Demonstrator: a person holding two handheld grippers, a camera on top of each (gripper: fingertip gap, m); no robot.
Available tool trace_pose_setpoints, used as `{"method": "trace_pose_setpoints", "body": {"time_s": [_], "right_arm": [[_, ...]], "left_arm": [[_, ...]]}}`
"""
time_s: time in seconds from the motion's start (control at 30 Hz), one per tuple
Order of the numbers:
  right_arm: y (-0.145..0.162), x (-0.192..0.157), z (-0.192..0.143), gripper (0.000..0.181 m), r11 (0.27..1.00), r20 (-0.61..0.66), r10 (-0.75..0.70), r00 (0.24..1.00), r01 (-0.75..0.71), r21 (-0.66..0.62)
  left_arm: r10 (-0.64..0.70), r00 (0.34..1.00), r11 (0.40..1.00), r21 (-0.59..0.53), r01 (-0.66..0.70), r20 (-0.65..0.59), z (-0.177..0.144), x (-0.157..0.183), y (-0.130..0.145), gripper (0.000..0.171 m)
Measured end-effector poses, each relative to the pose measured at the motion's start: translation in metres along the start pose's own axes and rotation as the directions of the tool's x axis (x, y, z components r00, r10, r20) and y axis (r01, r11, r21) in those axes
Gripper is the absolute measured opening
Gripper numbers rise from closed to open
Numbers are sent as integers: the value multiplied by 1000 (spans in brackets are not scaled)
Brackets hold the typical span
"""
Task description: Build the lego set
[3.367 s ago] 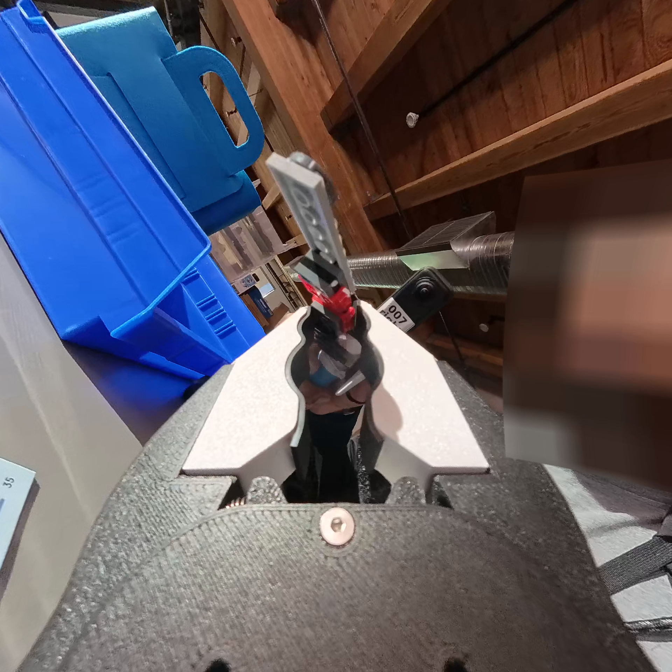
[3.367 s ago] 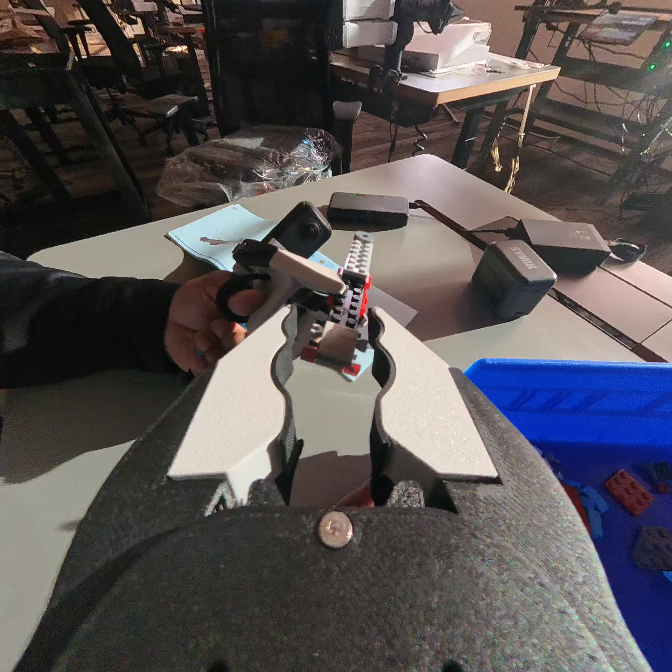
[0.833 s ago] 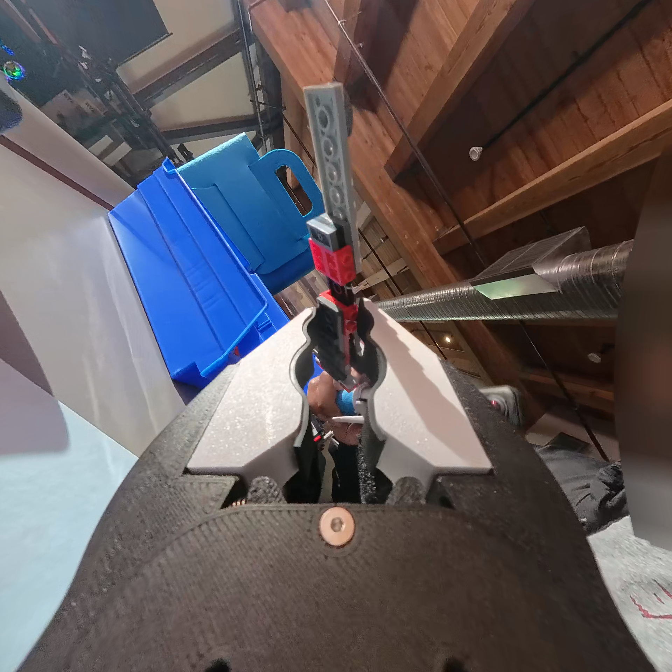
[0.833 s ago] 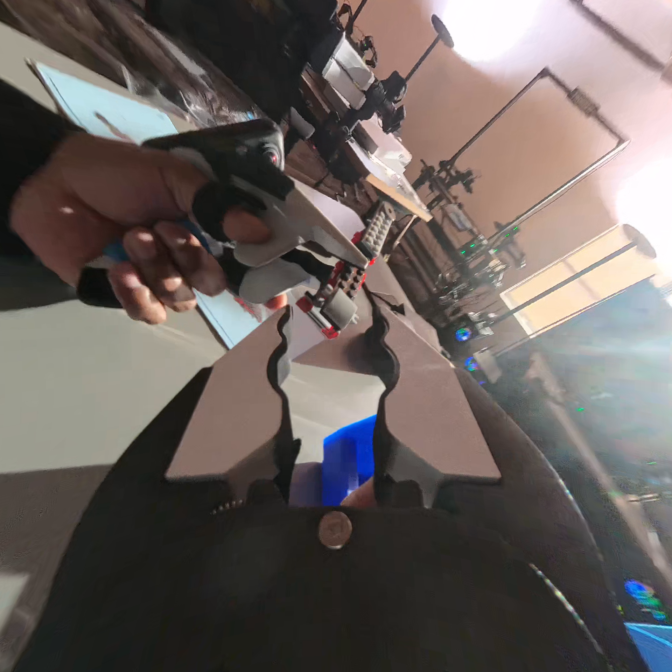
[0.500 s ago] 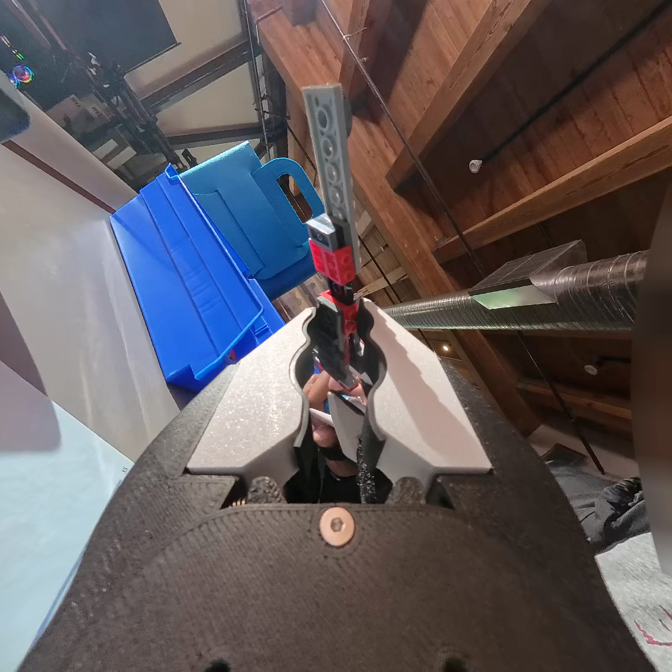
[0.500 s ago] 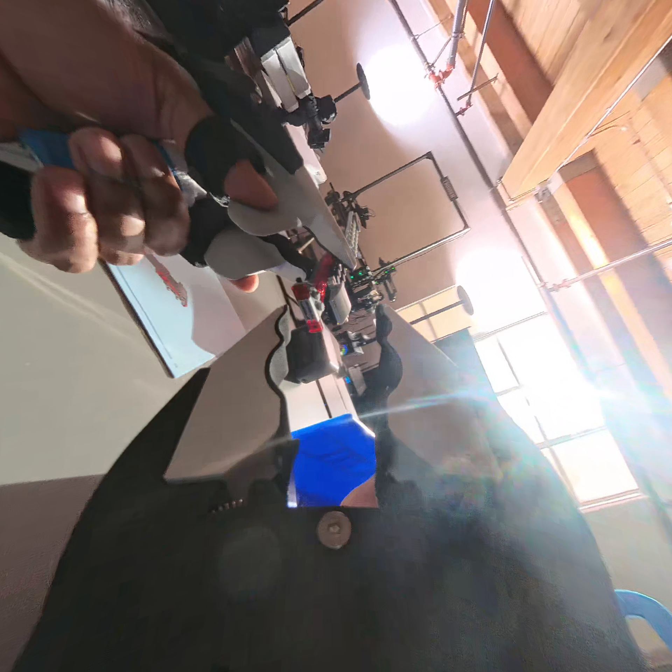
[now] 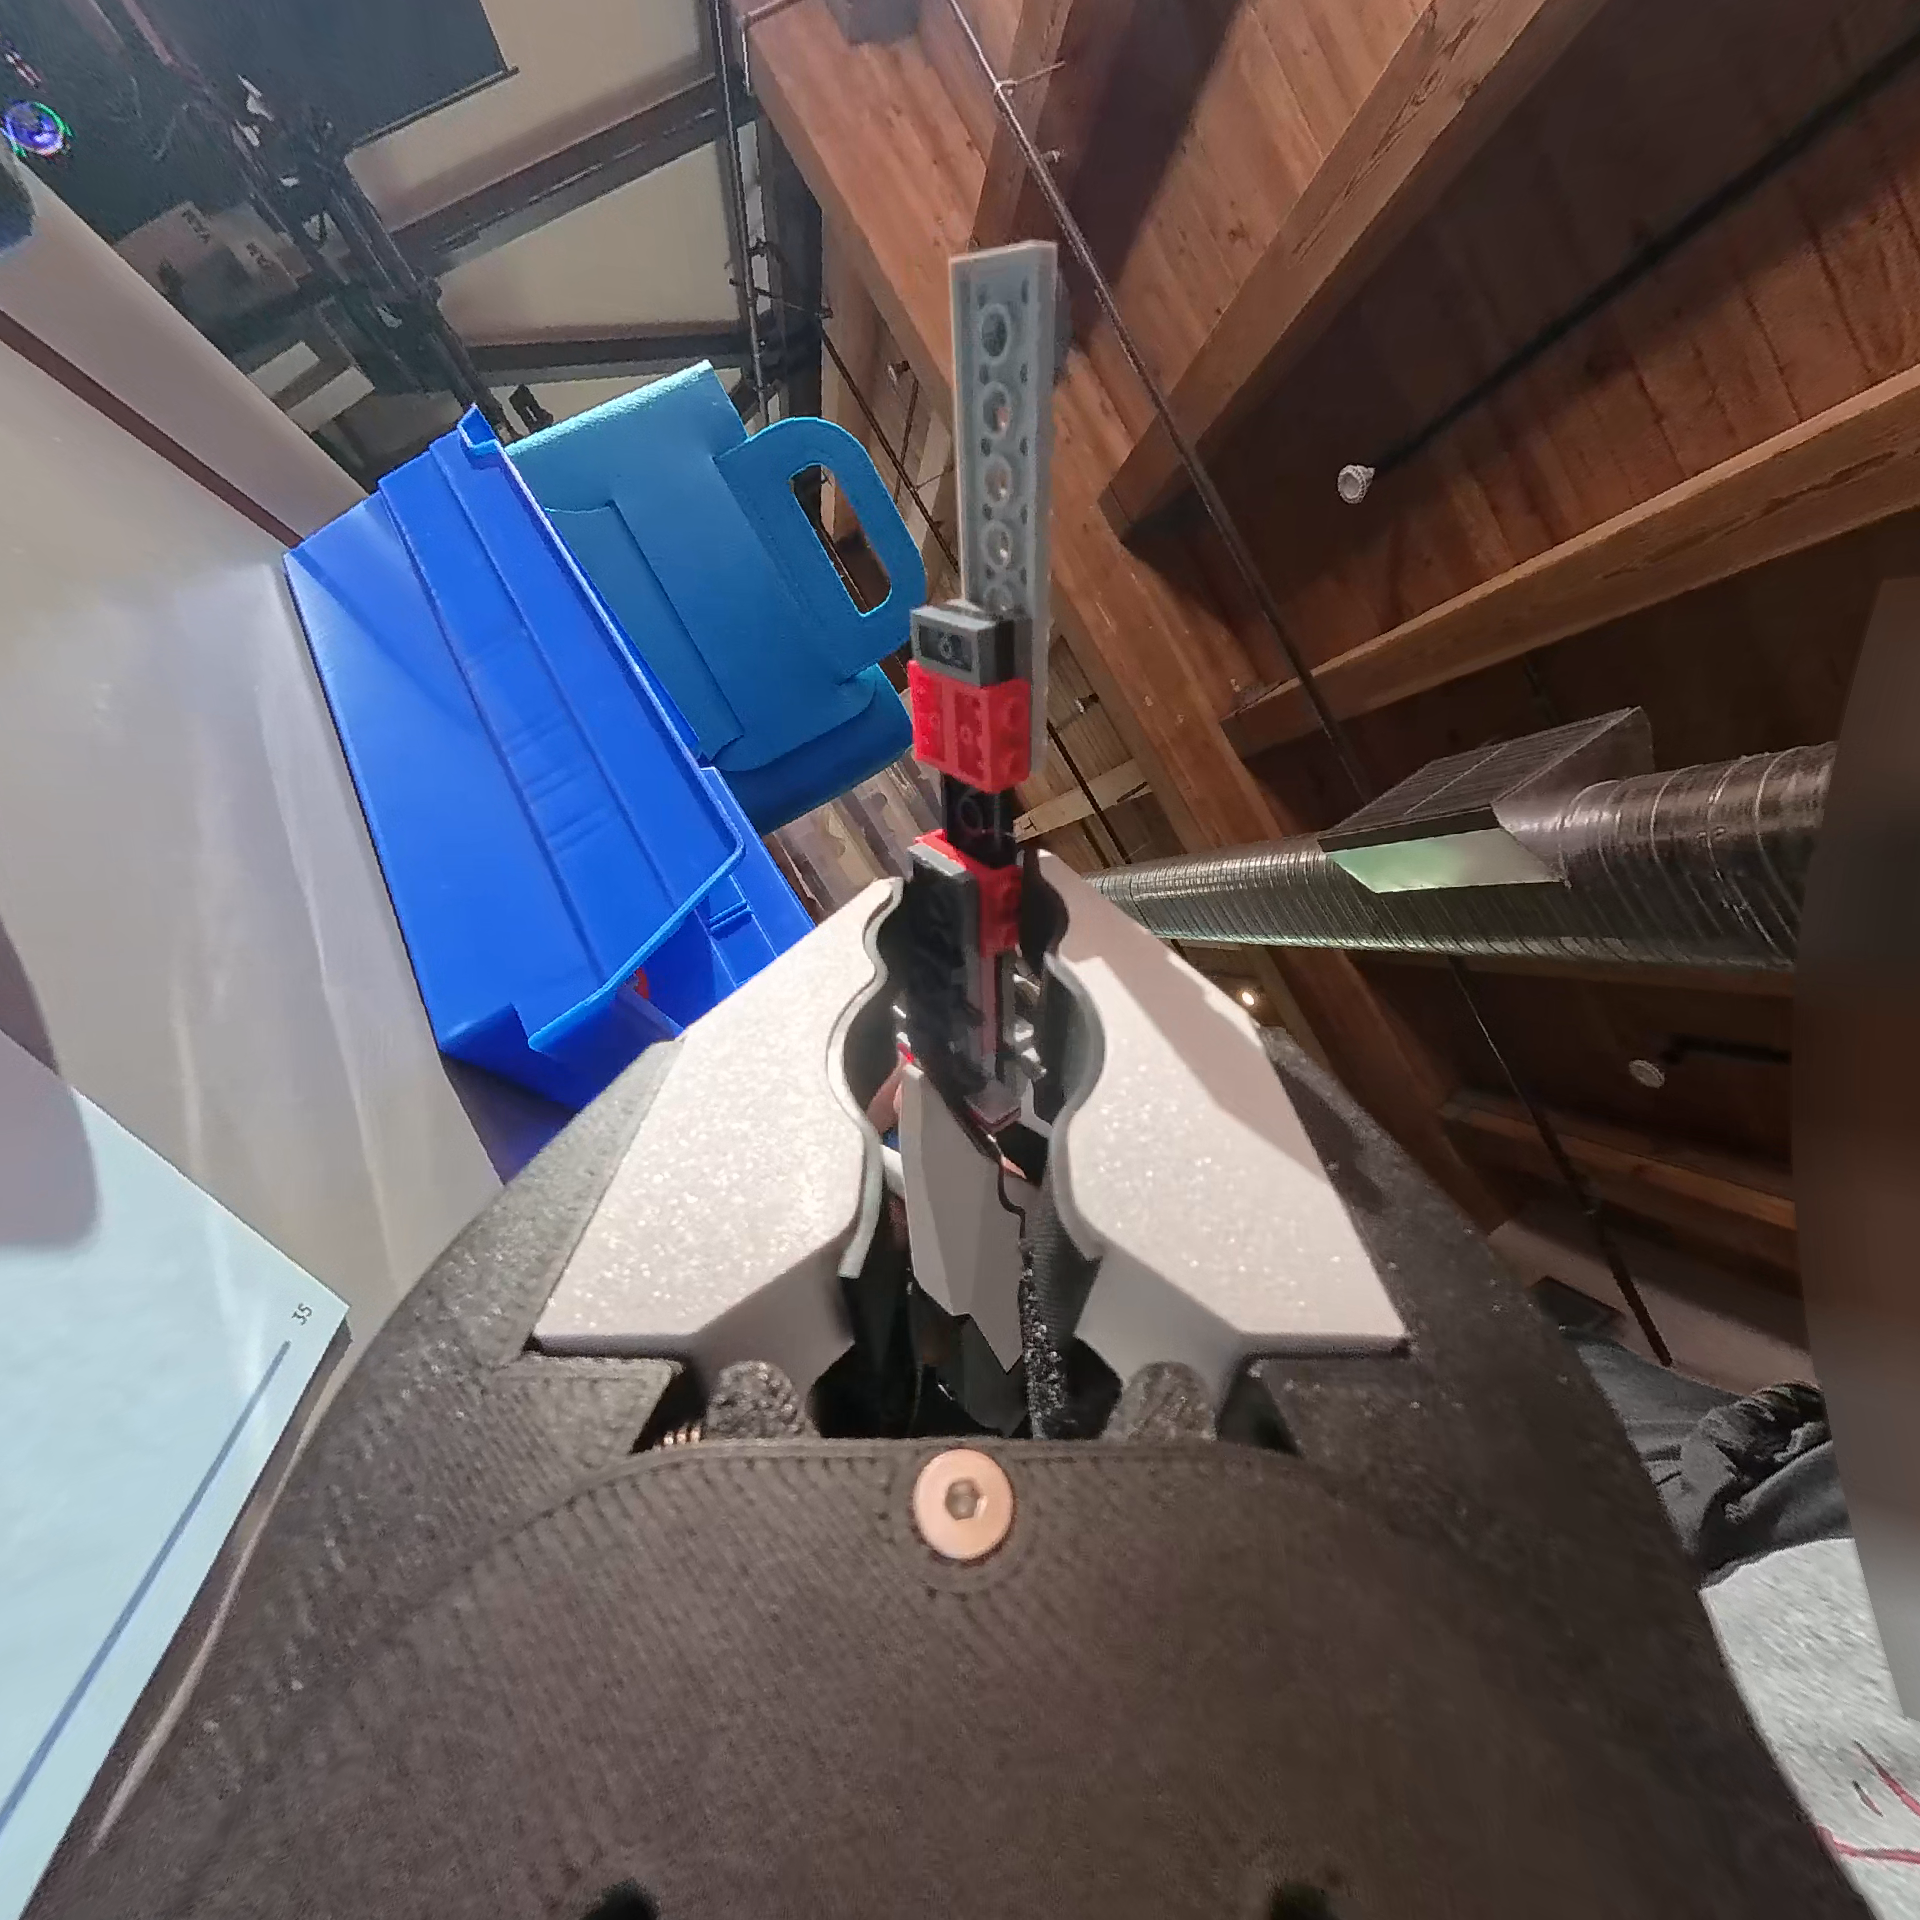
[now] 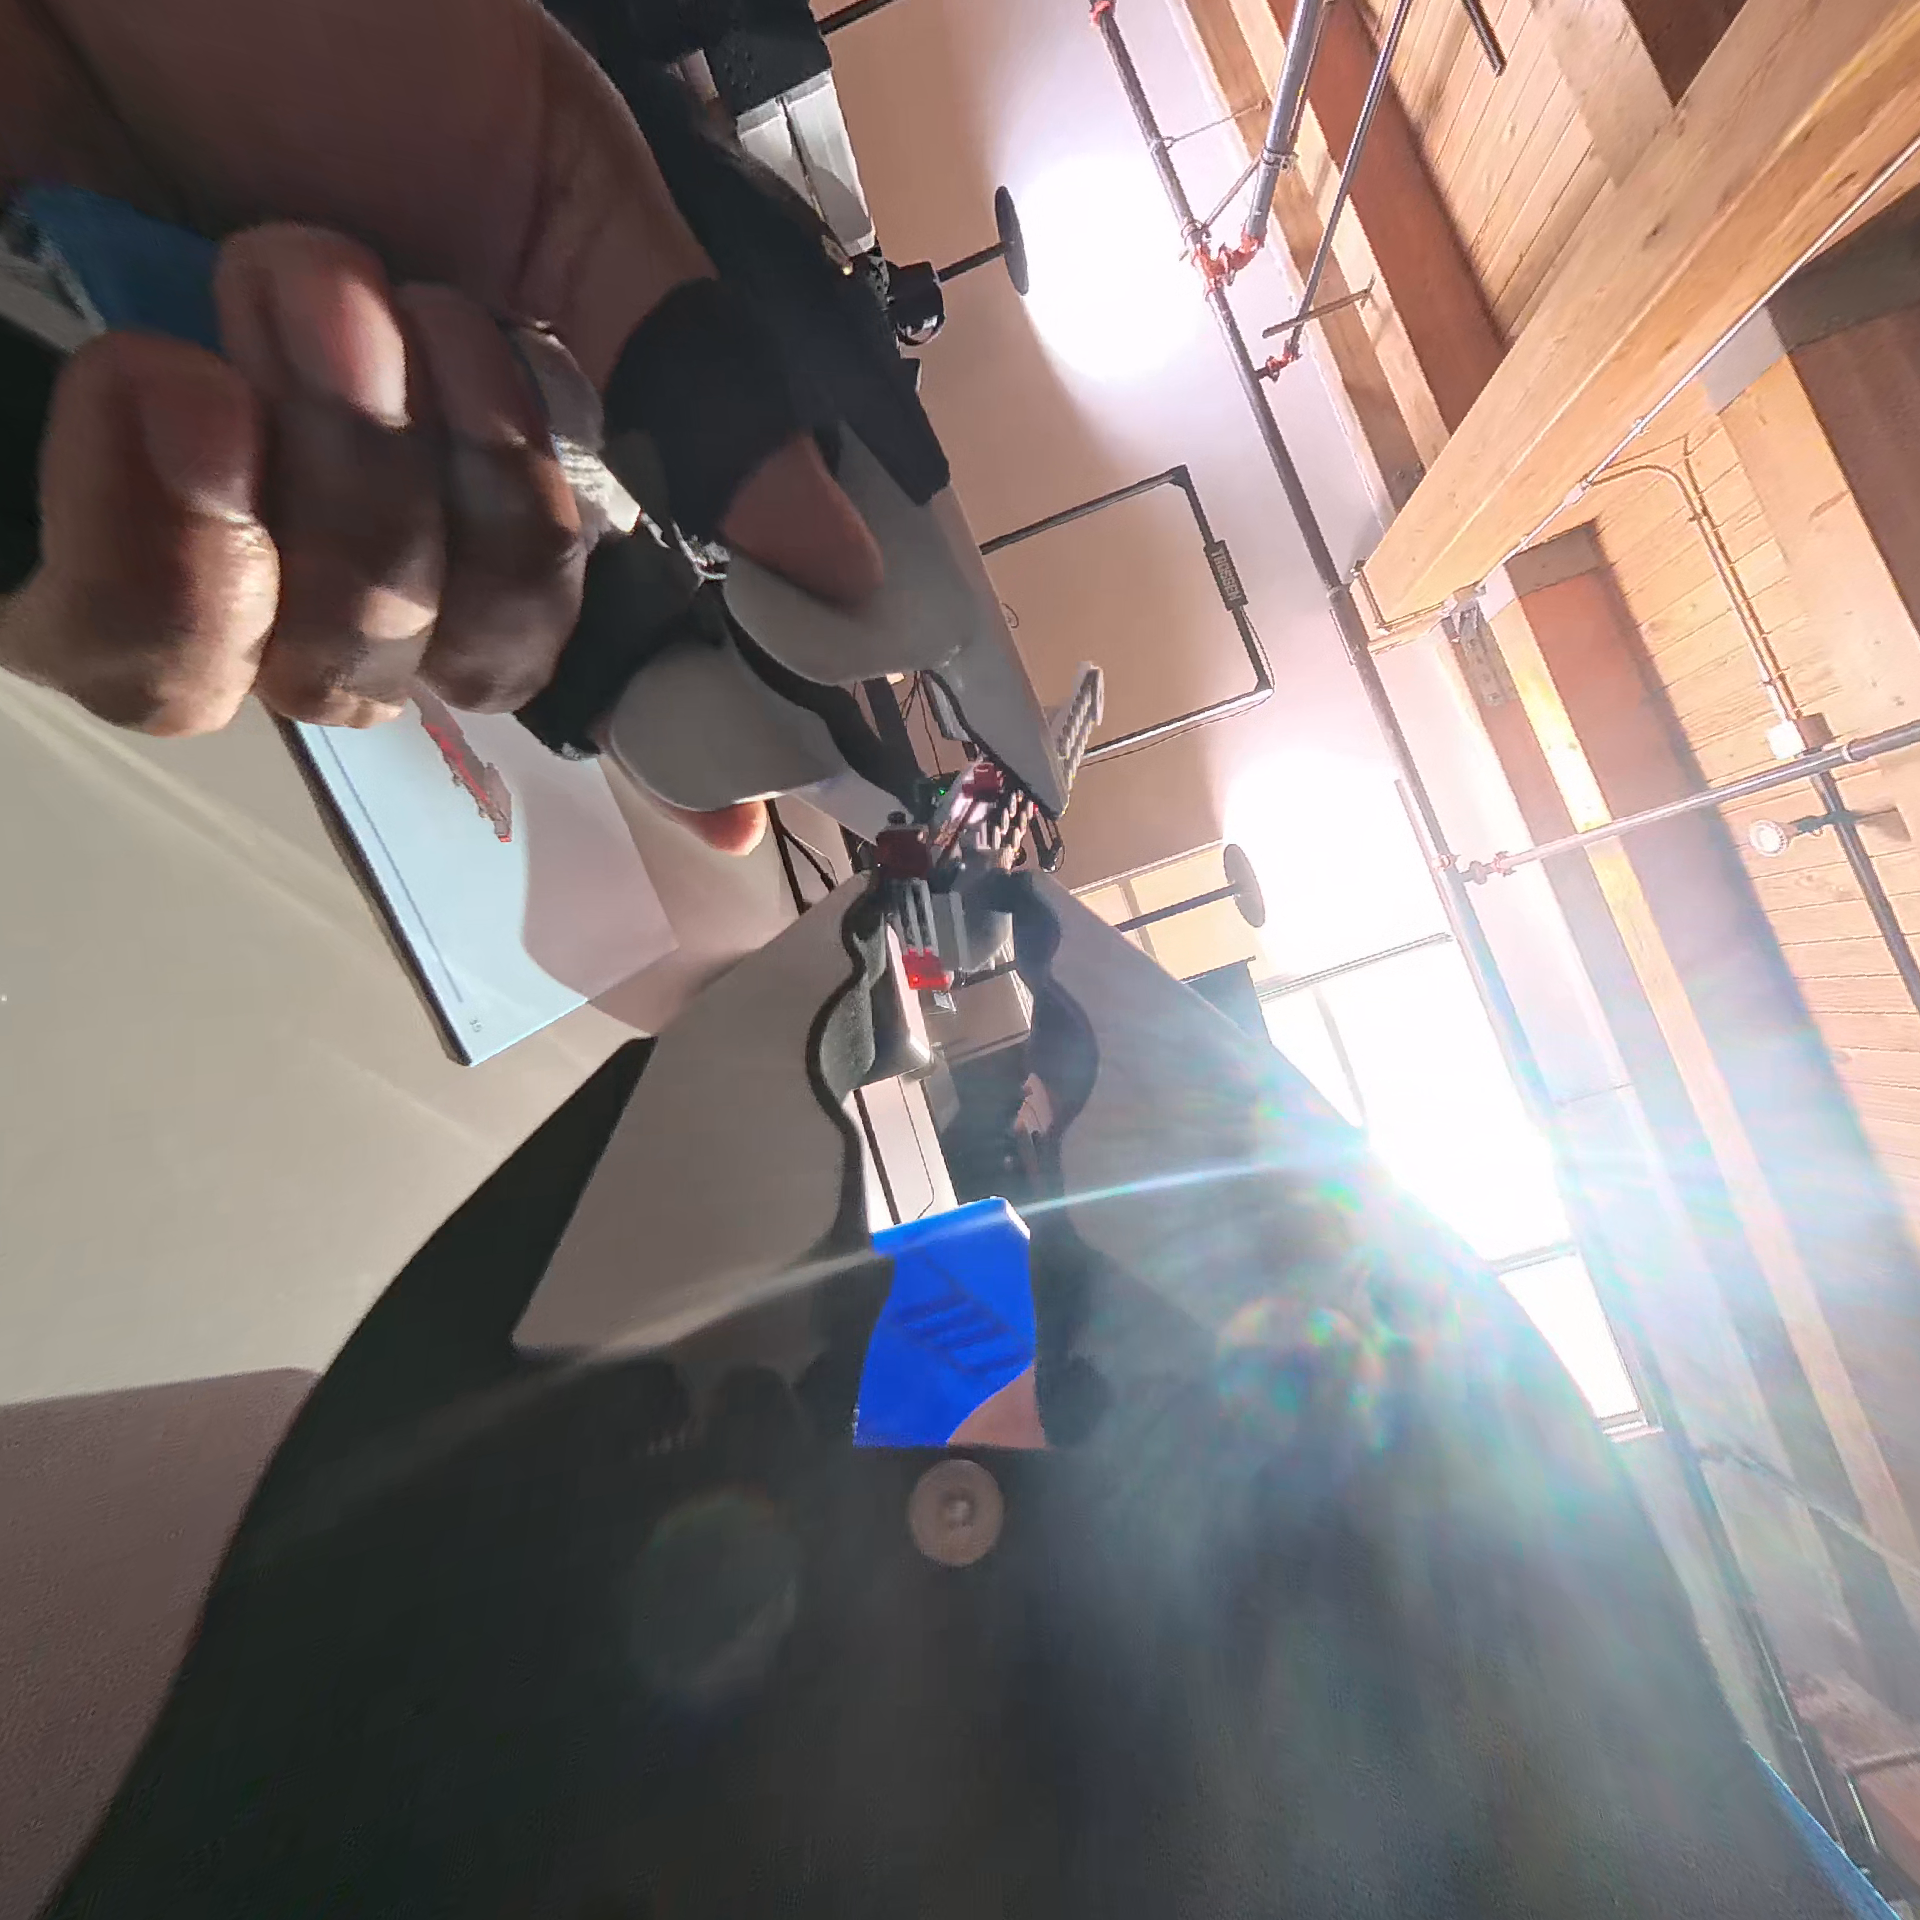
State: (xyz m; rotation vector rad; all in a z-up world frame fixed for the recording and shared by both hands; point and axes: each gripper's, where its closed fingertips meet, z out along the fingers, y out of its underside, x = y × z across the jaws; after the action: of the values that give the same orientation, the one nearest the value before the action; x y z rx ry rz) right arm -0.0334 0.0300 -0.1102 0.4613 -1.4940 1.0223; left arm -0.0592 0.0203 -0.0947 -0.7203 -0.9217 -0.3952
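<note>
My left gripper [image 7: 971, 883] is shut on the lego assembly [image 7: 971, 717], a stack of red, black and dark grey bricks. Its long grey plate [image 7: 1003, 436] sticks up past the fingertips. In the right wrist view a hand [image 8: 312, 468] holds the left gripper [image 8: 997, 800] with the assembly [image 8: 966, 821] up in the air. My right gripper [image 8: 945, 894] is open, and its tips flank the assembly's lower end with the small red piece [image 8: 925, 971]. One right finger [image 7: 945, 1195] shows through the left gripper's gap, just under the assembly.
A blue parts bin [image 7: 499, 727] with a lighter blue handled lid [image 7: 727, 571] stands on the grey table [image 8: 208, 1143]. The instruction booklet [image 8: 468, 862] lies open below the hand. Both views tilt up at wooden beams and a duct [image 7: 1455, 883]. Window glare washes out the right side. My two grippers' fingertips are within a few centimetres of each other.
Both grippers have tilted upward from table level. The right gripper has come closer, so its fingers now flank the assembly's lower end. The left gripper has kept its hold throughout.
</note>
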Motion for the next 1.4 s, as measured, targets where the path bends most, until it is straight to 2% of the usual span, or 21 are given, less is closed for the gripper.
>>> {"method": "trace_pose_setpoints", "body": {"time_s": [0.27,0.77,1.0,1.17,1.4], "right_arm": [[4,-5,1,29,1000,34,14,999,-13,-12],[6,-12,1,28,1000,78,-10,997,10,-2],[2,-4,3,27,998,75,55,996,-57,15],[0,2,4,27,987,82,155,984,-158,33],[-2,2,4,25,974,108,217,970,-222,37]], "left_arm": [[1,999,1000,-4,-1,32,0,-5,2,19],[-99,992,995,-27,101,77,-1,-16,8,20],[-74,997,996,-54,76,32,2,-5,8,21],[-33,999,998,-60,33,-1,5,2,8,24],[-7,1000,997,-77,8,12,5,1,10,23]]}}
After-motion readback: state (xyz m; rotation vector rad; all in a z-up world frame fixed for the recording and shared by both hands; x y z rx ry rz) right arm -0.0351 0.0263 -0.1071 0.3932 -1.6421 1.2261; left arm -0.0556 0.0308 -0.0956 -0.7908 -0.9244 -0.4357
